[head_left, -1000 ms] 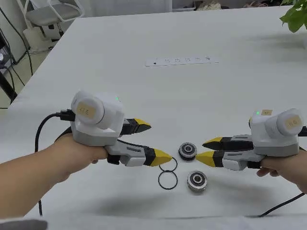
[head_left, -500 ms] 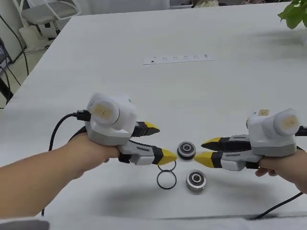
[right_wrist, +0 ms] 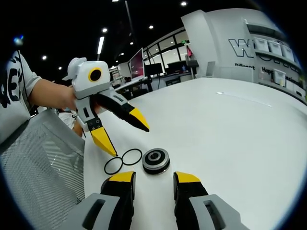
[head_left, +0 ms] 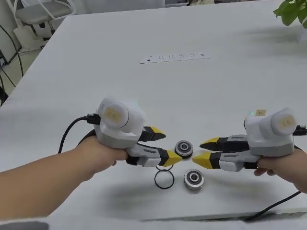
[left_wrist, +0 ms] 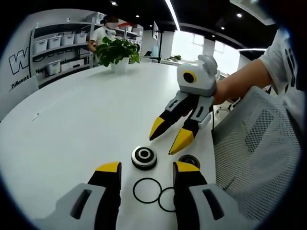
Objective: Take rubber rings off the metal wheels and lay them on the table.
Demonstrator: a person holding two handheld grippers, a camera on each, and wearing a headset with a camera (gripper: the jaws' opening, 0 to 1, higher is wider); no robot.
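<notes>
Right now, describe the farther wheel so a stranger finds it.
On the white table, look between the left gripper and right gripper. The metal wheel there lies farther from the person than its twin, which sits beside a black ring.

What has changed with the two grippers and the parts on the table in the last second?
The left gripper moved to the person's right, so its fingers now nearly reach the farther wheel. Nothing was taken hold of or let go, and both grippers stay open. The right gripper, the nearer wheel and the two rubber rings on the table kept their places. Only the camera shifted slightly.
</notes>
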